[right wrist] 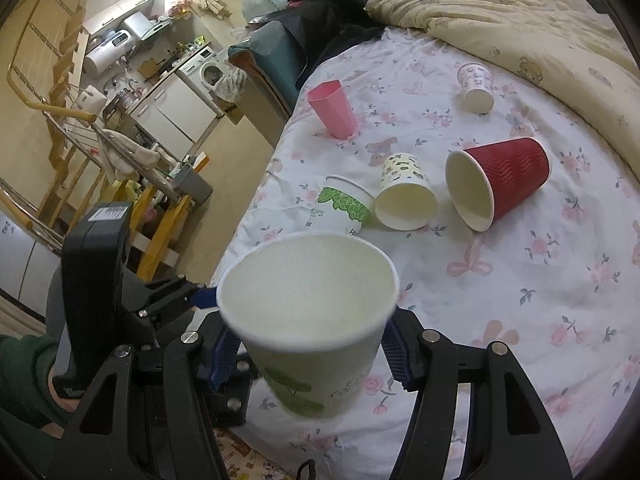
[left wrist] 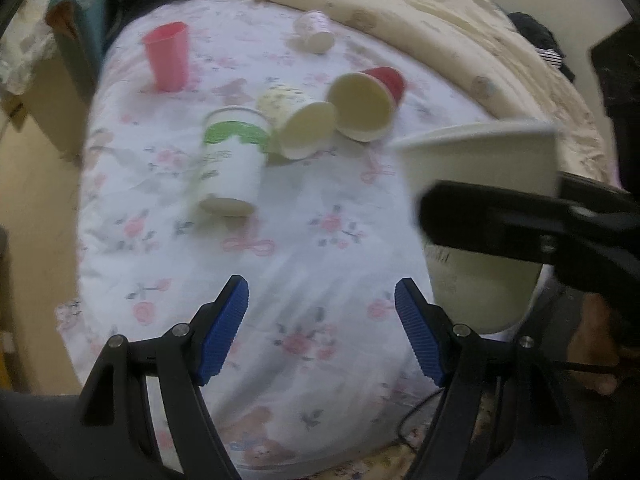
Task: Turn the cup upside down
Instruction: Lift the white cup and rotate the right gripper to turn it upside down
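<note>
My right gripper (right wrist: 308,352) is shut on a white paper cup with green print (right wrist: 316,328), held upright with its mouth up, above the near edge of the bed. The same cup shows at the right of the left wrist view (left wrist: 480,160), with the right gripper's black finger (left wrist: 500,220) across it. My left gripper (left wrist: 322,328) is open and empty, its blue pads over the floral sheet (left wrist: 320,240), just left of the held cup.
On the sheet lie a green-banded white cup (right wrist: 346,204), a small patterned cup (right wrist: 404,192) and a red ribbed cup (right wrist: 500,184), all on their sides. A pink cup (right wrist: 332,108) stands upright. A small white cup (right wrist: 476,84) lies near the beige duvet (right wrist: 540,20).
</note>
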The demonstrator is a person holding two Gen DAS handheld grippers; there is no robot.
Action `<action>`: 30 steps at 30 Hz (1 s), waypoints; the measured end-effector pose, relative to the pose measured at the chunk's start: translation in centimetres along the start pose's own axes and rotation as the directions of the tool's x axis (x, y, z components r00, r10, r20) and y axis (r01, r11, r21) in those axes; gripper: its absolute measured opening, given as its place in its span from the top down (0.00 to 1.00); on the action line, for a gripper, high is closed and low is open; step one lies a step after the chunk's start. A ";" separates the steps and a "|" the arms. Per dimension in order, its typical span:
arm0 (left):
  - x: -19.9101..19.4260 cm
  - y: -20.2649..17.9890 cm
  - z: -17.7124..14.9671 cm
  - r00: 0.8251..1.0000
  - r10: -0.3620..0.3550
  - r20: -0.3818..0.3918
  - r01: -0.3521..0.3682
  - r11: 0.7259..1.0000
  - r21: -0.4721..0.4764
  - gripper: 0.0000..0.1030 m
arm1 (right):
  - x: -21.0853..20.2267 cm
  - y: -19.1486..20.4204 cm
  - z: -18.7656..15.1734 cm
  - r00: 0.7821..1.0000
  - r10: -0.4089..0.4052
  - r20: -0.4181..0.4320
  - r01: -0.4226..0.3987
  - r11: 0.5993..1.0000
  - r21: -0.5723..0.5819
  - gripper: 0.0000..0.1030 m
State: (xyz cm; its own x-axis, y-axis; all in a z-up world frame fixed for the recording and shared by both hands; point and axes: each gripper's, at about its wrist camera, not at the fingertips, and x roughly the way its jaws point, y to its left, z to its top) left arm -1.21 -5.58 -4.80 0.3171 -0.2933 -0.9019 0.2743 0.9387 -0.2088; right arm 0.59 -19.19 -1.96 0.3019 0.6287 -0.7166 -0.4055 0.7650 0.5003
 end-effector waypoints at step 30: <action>-4.3 4.7 1.7 0.985 -0.046 0.165 0.076 0.980 -0.182 0.29 | 1.7 -0.5 -2.4 0.985 -0.122 -0.124 0.111 0.990 -0.088 0.38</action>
State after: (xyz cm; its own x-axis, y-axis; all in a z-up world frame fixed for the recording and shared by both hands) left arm 0.24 -0.16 -1.26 0.4499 -0.3620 -0.8164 0.1279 0.9309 -0.3422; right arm -0.75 -18.85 -4.62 0.2394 0.5086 -0.8270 -0.4437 0.8150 0.3727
